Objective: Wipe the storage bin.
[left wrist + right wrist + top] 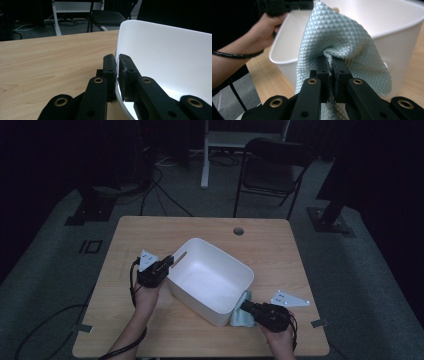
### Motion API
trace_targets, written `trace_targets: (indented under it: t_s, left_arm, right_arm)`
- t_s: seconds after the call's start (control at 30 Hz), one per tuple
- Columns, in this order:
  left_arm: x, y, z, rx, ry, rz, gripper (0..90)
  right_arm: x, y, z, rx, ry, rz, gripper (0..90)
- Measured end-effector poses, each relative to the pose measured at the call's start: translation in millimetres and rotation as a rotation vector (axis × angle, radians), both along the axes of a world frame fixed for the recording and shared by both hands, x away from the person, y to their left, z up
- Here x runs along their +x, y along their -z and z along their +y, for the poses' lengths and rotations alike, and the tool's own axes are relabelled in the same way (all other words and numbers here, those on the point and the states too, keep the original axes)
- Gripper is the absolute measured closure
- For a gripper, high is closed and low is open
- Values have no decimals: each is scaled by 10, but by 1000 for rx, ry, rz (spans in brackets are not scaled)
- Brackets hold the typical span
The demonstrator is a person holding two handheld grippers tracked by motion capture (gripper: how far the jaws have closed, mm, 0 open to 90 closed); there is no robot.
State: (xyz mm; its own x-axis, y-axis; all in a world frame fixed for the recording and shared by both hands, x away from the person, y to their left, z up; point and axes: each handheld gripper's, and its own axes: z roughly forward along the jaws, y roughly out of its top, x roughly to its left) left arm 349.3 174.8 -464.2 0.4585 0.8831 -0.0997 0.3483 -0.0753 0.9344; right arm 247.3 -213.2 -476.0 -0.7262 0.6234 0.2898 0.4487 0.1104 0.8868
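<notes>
Cloth (342,42), pale blue-green and quilted, is pinched between the jaws of my right tool (331,72), which are closed tight on a fold of it. It hangs against the outer wall of the white tub (212,312) at the tub's near corner, close to the front edge of the tabletop (280,250). My left tool (117,72) is clamped on the tub's rim at its left side, one jaw outside the wall and one inside, jaws nearly together with only the thin plastic between them. Seen from above, the tub sits at an angle in the middle of the tabletop.
</notes>
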Motion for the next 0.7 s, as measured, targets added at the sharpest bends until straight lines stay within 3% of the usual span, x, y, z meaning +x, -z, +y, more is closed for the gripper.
trace_targets:
  t_s: [0.17, 0.33, 0.4, 0.43, 0.5, 0.6, 0.7]
  left_arm:
    - [-5, -1, -10, 4, -12, -1, 847]
    - [-3, -1, -13, 4, 6, 0, 847]
    - [0, -1, -9, 0, 12, 3, 847]
    - [-2, -1, -9, 1, 12, 2, 847]
    - [-6, -1, -14, 5, 8, 0, 846]
    - [-5, 0, -14, 4, 2, 0, 847]
    - [-6, -4, -25, 11, -8, -1, 847]
  right_arm:
    - [2, 69, -36, 10, -1, 37, 855]
    - [-119, -54, -25, 52, -39, -14, 855]
    - [-147, -88, 46, 22, -41, -45, 855]
    - [-137, -75, 43, 33, -43, -43, 855]
    - [-123, -47, 26, 40, -31, -31, 856]
    - [-109, 81, 73, -11, -17, 8, 856]
    - [-86, 120, 43, 13, -29, 37, 855]
